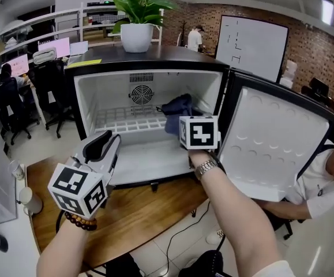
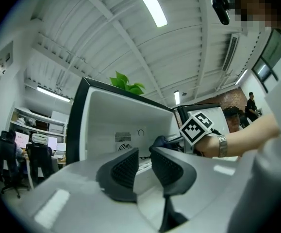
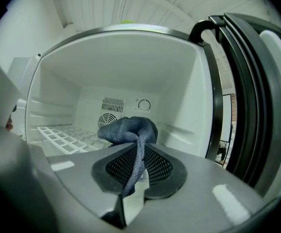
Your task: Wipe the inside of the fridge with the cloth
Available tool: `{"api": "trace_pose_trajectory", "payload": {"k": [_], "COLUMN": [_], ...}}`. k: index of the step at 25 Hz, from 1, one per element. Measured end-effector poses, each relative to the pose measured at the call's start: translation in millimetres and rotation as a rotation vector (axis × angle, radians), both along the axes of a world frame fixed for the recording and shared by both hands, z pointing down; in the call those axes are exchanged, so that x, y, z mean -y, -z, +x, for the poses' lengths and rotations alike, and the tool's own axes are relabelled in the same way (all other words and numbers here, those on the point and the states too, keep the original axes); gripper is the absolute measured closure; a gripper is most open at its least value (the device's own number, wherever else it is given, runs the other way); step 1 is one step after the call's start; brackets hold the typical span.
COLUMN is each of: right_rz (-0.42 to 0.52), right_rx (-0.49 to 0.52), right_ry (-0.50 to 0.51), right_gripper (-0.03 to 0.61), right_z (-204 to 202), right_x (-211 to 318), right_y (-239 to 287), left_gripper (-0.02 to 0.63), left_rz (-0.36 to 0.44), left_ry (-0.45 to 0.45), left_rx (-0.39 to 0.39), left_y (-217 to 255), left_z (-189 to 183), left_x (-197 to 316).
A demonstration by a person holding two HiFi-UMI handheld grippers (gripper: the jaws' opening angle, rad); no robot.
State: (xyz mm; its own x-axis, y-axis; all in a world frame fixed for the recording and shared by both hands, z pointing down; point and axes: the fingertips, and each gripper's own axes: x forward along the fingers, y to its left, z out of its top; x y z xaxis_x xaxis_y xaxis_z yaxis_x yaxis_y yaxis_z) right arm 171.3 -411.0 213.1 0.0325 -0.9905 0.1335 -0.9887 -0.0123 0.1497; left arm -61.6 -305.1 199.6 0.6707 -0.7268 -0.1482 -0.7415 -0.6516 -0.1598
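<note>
cloth: dark blue rag (image 3: 130,129), bunched up just past the tips of the right gripper (image 3: 139,154), with a tail trailing back down between the pads

right gripper: clamped on the cloth, no gap showing, and already poking in through the fridge opening

where that puts it: the wad sits ahead of the jaws over the right end of the wire shelf (image 1: 126,119), with the fridge's right inner wall (image 1: 206,88) close on the gripper's right. Can't tell if it's actually touching the shelf or the wall yet

fridge: small countertop one, white inside and empty, with the fan vent (image 1: 139,94) on the back wall straight beyond the cloth

door: swung wide open (image 1: 270,143), off to the right of the right gripper

left gripper: jaws parted (image 2: 144,155) with nothing between them, hanging outside the fridge, low at its front left corner and well to the left of the right one

step, my guess: cloth's been carried in and the wipe itself is about to start or barely started

next move: I'd say press the wad flat on a wall or the floor of the box and drag it across, keeping the clamp tight so it doesn't slip out

other stuff: potted plant (image 1: 137,22) on top, wooden table (image 1: 143,212) underneath
</note>
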Motion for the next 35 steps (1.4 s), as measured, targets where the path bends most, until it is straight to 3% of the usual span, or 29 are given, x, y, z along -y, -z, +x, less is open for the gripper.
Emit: {"api": "trace_pose_trajectory", "payload": {"k": [3,8,14,23,26,30,35], "right_rz": [0.042,0.122,0.224,0.288,0.270,0.267,0.265], "right_rx": [-0.001,-0.035,-0.054,-0.093,-0.105,-0.089,-0.061], "right_ry": [0.056,0.199,0.371,0.666,0.760,0.818,0.812], "right_gripper": [0.531,0.531,0.531,0.531,0.531,0.531,0.531], "right_z": [-14,-44,-72,-104,-107,-107,-99], "right_x": [-10,-35,-75,-128,-140,-149,-151], "right_y": [8,32,56,71,68,68,71], "left_gripper": [0.555,0.540,0.363,0.221,0.216,0.231,0.350], "left_rz": [-0.004,-0.033,-0.034,-0.012,-0.011,-0.072,-0.100], "left_ry": [-0.060,-0.167,-0.355,-0.587,-0.671,-0.783,-0.840], "left_rx": [0.009,0.009,0.005,-0.029,-0.039,-0.065,-0.083], "left_y": [0,8,24,39,45,38,33], "left_z": [16,43,79,100,102,114,133], "left_x": [0,11,13,-5,-13,-27,-39]}}
